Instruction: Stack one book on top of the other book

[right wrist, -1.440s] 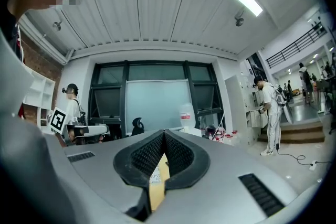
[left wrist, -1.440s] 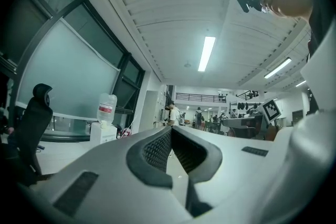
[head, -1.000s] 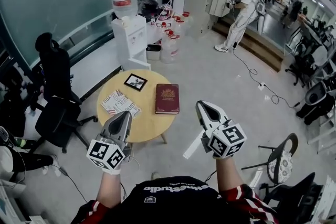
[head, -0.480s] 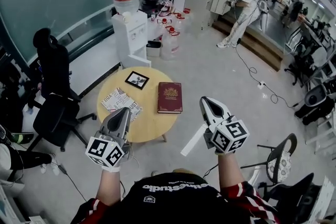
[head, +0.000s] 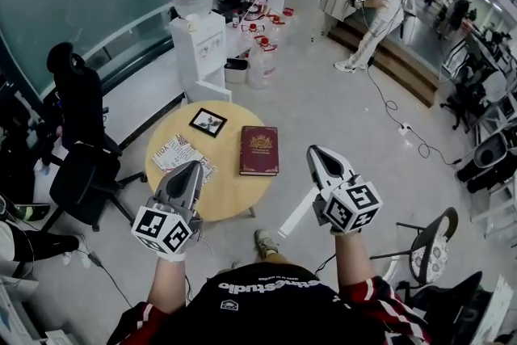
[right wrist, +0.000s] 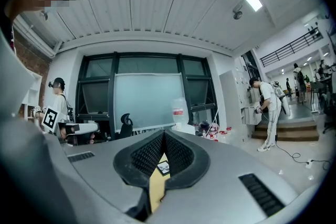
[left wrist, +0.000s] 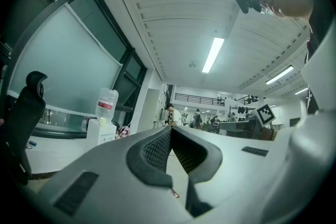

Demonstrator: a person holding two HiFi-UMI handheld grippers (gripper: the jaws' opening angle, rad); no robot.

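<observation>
The left gripper [head: 190, 172] and right gripper [head: 320, 155] hover with jaws closed on nothing, the red book [head: 259, 150] ahead between them, the patterned book [head: 179, 153] just before the left.

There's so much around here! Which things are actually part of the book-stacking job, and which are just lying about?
Part of the job:
red book
patterned book
round table that both lie on
left gripper and right gripper, both shut and empty

Just lying about:
framed picture on the table
water dispenser
black office chair
person in white
</observation>
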